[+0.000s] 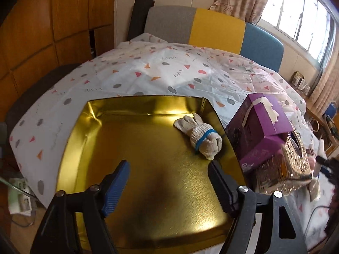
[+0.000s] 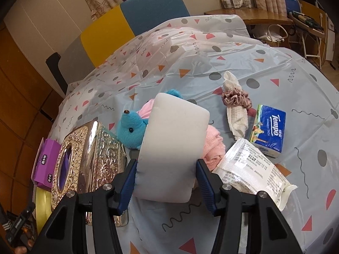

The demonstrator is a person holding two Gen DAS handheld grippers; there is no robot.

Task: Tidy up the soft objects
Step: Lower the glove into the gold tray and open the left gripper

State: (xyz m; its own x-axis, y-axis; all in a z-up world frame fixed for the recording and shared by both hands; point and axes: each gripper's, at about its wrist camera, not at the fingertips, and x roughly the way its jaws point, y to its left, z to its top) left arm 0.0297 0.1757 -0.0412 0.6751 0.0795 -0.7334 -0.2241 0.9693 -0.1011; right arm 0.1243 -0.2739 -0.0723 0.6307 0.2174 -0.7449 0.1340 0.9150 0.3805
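Through the left wrist view, the left gripper (image 1: 169, 182) is hanging over the gold tin (image 1: 148, 190) with its jaws standing wide apart and nothing between them. The tin is evidently serving as the collecting place for soft things: a rolled pair of knit gloves (image 1: 200, 136), bound with a blue band, is lying on its floor at about 2 o'clock from the tongs, close to the right wall and clear of the pads. Just outside that wall, at 3 o'clock, a purple box (image 1: 262, 124) is leaning on an ornate gold tissue box (image 1: 290, 167), both on the patterned tablecloth (image 1: 148, 67).

Through the right wrist view, the right gripper (image 2: 166, 175) is gripping a white sponge block (image 2: 173, 146) roughly half open, both blue pads pressing into its lower sides so the foam is pinching in on the left. The block is standing up out of the jaws towards 12 o'clock, probably lifted for carrying to the tin. Behind it, a blue plush bear (image 2: 131, 127) is sitting at 11 o'clock and a pink towel (image 2: 214, 146) at 1 o'clock. Further out at 1 to 2 o'clock a white waffle cloth (image 2: 235, 118) wearing a mauve scrunchie (image 2: 235, 98), a Tempo tissue pack (image 2: 268, 128) and a white wipes packet (image 2: 250, 169) are waiting, seemingly unsorted.
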